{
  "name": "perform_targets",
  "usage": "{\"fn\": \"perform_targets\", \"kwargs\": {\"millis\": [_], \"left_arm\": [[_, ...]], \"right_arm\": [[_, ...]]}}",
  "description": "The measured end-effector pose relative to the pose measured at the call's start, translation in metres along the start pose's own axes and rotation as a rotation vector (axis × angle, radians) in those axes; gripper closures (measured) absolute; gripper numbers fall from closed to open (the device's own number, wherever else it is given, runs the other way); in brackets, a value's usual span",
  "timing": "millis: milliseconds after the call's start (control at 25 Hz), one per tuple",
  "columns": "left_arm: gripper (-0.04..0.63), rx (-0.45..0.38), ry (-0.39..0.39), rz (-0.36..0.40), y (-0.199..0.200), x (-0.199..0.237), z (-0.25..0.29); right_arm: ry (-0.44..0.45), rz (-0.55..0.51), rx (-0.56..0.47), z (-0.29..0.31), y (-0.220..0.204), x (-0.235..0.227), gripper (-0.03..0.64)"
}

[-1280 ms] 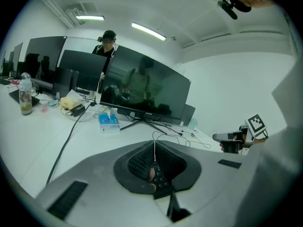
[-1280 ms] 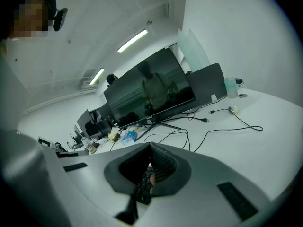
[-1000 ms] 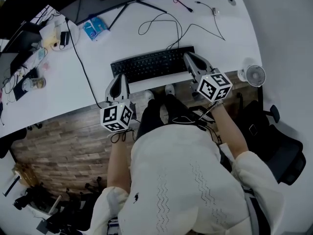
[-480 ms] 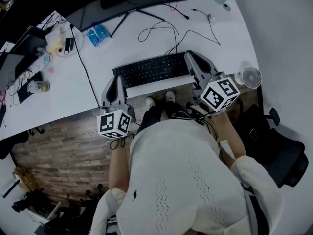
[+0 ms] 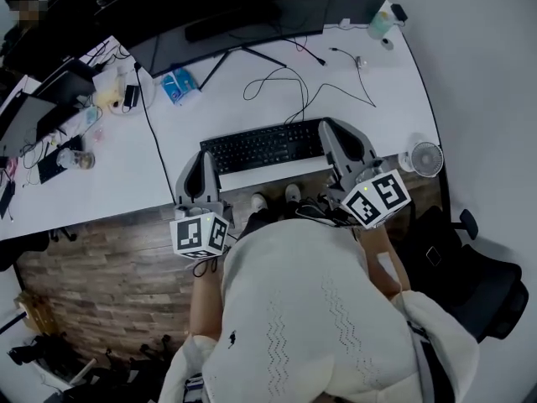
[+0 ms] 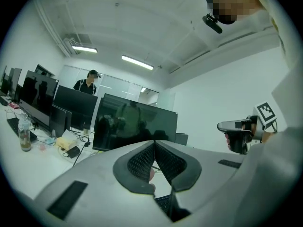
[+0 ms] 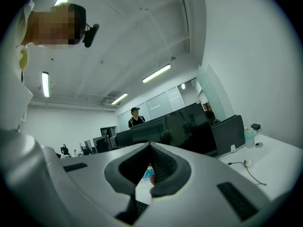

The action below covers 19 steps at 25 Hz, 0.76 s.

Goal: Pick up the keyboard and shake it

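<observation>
Head view of a black keyboard [image 5: 264,145] held above the white desk [image 5: 394,82], near its front edge.
Gripped at both short ends: left gripper [image 5: 204,156] clamped on the left end, right gripper [image 5: 329,131] clamped on the right end, each pair of jaws meeting at the tips with the keys just under them. Behind it, a black cable [image 5: 303,95] looping on the desk toward the monitor [image 5: 252,7]. Two containers farther off: a pale bottle [image 5: 382,19] upright at the far right corner, a clear bottle [image 5: 74,159] among clutter at the left, contents of both impossible to tell.
</observation>
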<state>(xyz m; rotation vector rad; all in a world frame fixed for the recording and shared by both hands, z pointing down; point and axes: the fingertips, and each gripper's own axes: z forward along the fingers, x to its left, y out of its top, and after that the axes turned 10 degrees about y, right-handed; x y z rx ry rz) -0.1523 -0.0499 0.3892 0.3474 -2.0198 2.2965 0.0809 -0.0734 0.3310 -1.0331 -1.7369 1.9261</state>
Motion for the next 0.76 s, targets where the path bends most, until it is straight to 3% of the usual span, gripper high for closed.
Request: {"fn": "perform_targets", "kwargs": {"millis": [160, 760], "left_arm": [[0.578, -0.011, 0.015, -0.035, 0.003, 0.000, -0.003], [0.578, -0.022, 0.070, -0.031, 0.005, -0.002, -0.011]], "right_arm": [[0.021, 0.015, -0.019, -0.001, 0.003, 0.000, 0.617], [0.074, 0.018, -0.017, -0.001, 0.007, 0.000, 0.617]]}}
